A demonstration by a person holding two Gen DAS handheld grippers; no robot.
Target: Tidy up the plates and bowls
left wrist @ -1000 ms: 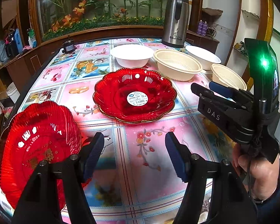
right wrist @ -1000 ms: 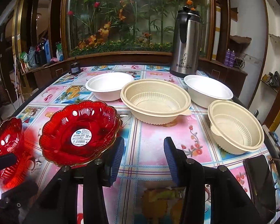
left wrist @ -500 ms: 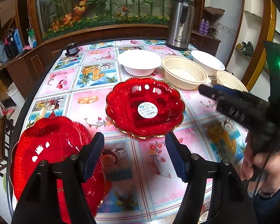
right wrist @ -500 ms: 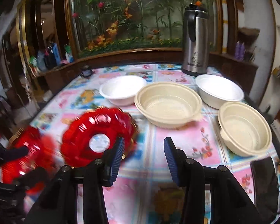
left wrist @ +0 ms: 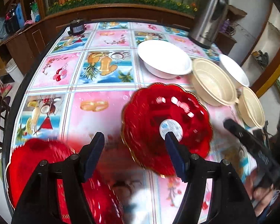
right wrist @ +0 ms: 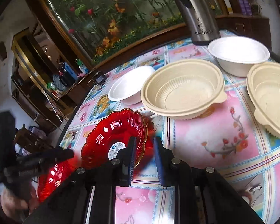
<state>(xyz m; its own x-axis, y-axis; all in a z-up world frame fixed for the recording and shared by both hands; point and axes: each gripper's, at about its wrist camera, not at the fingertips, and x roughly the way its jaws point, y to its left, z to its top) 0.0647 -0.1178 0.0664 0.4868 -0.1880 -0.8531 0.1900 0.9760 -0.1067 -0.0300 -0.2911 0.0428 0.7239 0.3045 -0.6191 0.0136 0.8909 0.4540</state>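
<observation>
A red scalloped plate with a white sticker point(left wrist: 158, 119) point(right wrist: 113, 134) lies mid-table. A second red plate point(left wrist: 46, 168) point(right wrist: 50, 175) lies at the near left edge. My left gripper point(left wrist: 134, 153) is open and empty above the table between the two red plates. My right gripper point(right wrist: 144, 160) stands at the right rim of the stickered plate, jaws narrowed but apart, holding nothing. Two white bowls point(right wrist: 128, 89) point(right wrist: 239, 54) and two beige bowls point(right wrist: 183, 87) point(right wrist: 270, 97) stand beyond.
A steel thermos jug point(left wrist: 207, 18) point(right wrist: 197, 13) stands at the far right of the table point(left wrist: 102, 65). A small dark jar point(left wrist: 76, 28) sits at the far left corner. A wooden planter ledge runs behind.
Both grippers have lifted and tilted down over the table. The right gripper has swung left to the stickered plate's rim and its jaws have narrowed. The left gripper stays open.
</observation>
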